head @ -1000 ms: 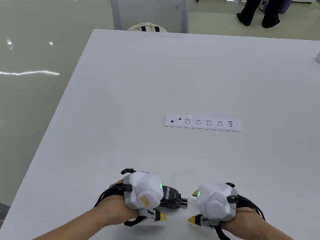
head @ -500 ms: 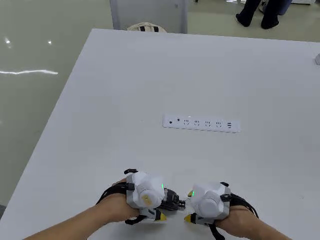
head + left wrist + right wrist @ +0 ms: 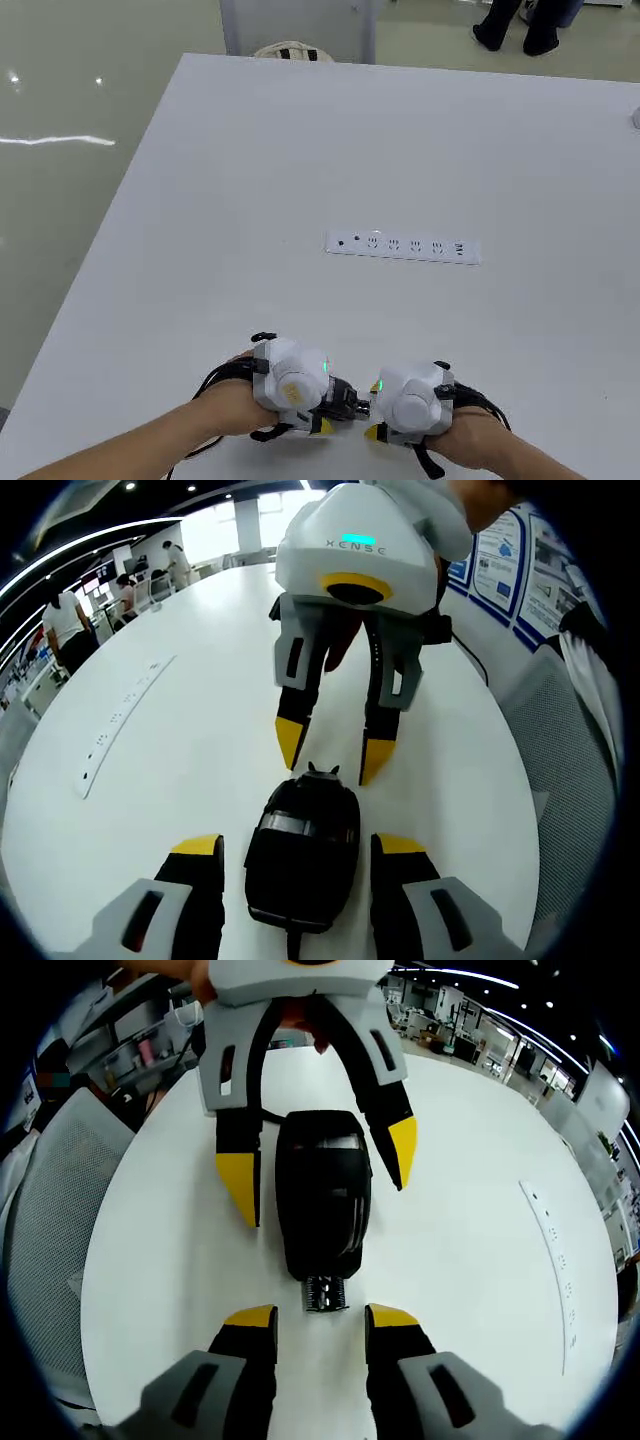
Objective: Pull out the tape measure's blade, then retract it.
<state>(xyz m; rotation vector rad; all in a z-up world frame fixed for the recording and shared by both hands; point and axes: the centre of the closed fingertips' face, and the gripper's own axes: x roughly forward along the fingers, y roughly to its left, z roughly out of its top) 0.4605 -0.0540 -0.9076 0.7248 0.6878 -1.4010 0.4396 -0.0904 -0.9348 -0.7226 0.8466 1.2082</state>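
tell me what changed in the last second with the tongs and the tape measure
The right tongs moved in toward the tape measure and now sit open just short of its blade hook. Nothing has been gripped. The left tongs stay at the case, open on either side of it. The power strip hasn't moved.

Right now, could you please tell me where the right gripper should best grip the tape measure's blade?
Probably the small end hook sticking out of the black case, approached head-on by the right gripper: it juts toward those open jaws, while the left gripper flanks the case's sides.
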